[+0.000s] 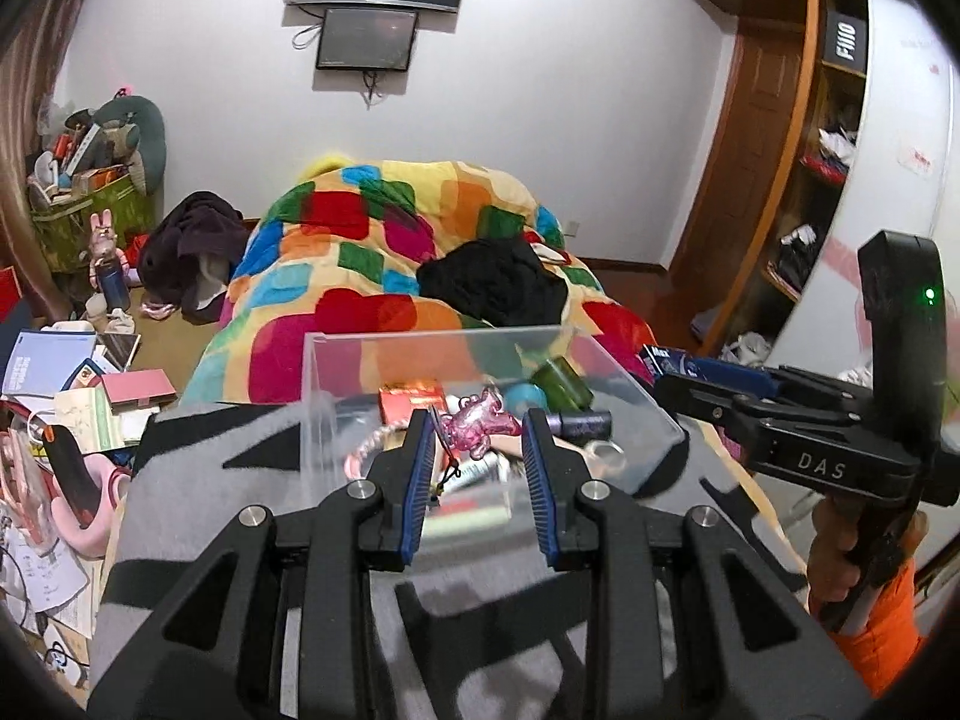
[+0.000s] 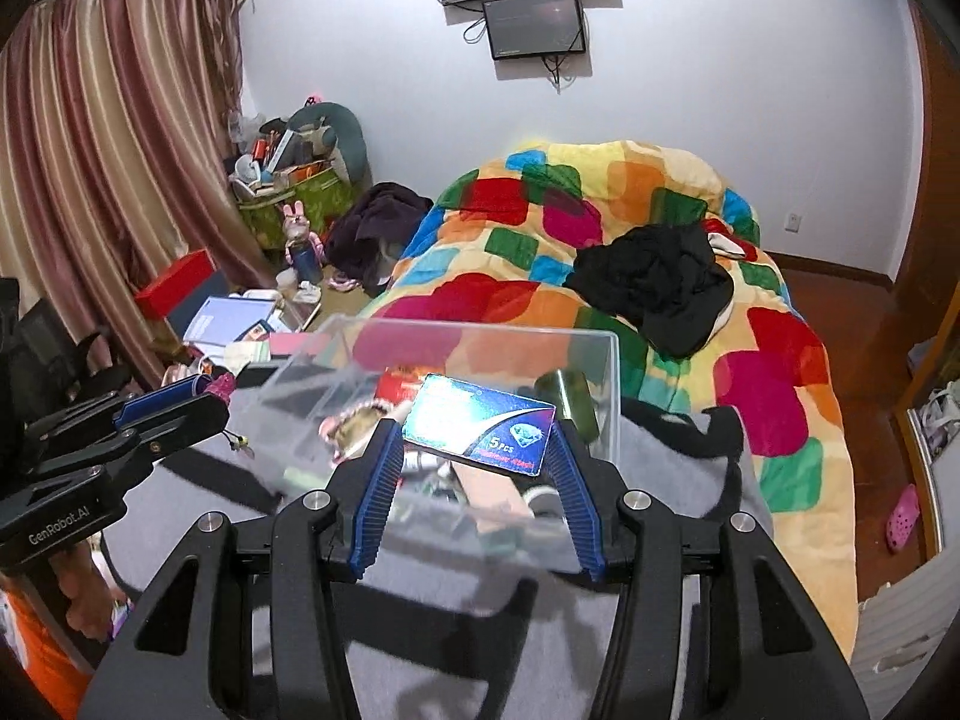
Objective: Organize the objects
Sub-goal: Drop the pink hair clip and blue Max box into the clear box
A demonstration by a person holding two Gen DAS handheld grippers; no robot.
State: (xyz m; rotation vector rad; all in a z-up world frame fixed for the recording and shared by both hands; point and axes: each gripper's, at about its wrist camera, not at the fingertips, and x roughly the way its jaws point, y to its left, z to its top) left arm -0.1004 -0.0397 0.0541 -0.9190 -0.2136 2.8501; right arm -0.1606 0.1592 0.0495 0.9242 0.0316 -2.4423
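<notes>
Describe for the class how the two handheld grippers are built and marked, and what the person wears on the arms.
Both grippers, left and right, are black angular frames with silver pivot bolts and two fingers lined with ribbed blue pads. The right one's side reads "DAS" and carries a tall black housing with a green light. The left one's side reads "GenRobot.AI". Orange sleeves cover both wrists.

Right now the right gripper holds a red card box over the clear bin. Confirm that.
Wrong colour: the card box in the right gripper is blue, as the right wrist view shows. It is held over the clear bin.
</notes>
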